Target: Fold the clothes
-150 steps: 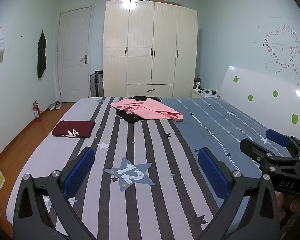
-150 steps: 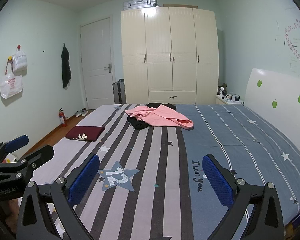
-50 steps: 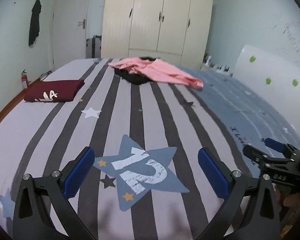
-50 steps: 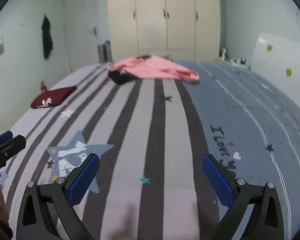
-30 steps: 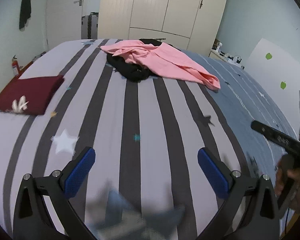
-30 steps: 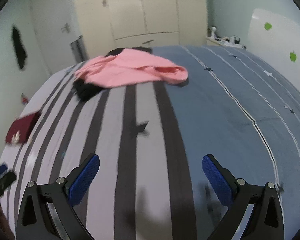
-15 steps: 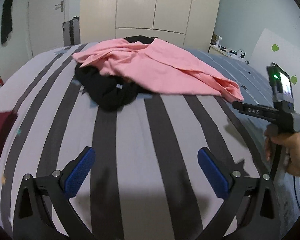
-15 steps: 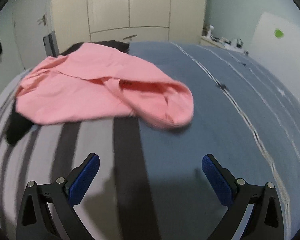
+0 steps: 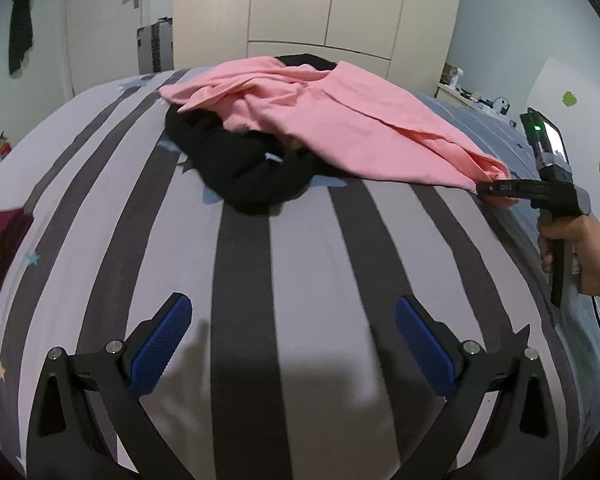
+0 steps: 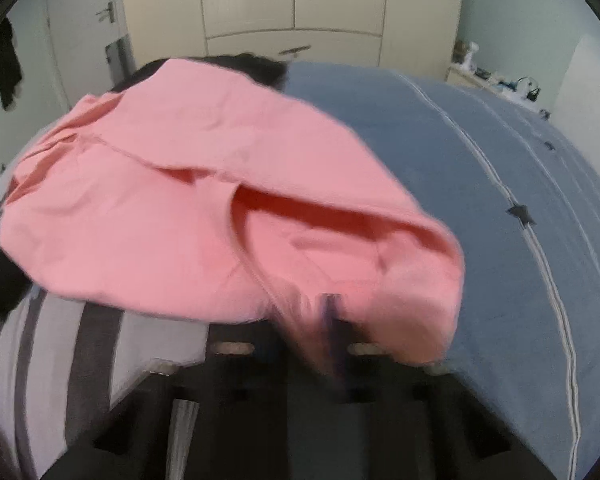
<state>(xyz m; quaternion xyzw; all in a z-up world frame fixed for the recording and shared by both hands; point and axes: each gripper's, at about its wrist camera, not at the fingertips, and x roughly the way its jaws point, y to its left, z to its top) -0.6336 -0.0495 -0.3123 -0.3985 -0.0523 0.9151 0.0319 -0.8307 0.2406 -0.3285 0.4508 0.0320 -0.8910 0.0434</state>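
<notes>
Beneath the pink shirt, a black garment beside maroon clothing.

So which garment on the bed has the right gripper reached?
The pink shirt: right gripper is at its near corner; the black garment lies apart.

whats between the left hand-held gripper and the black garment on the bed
Only bare striped bedsheet, as the left wrist view shows. The open left hand-held gripper hovers short of the black garment, with nothing lying between them.
</notes>
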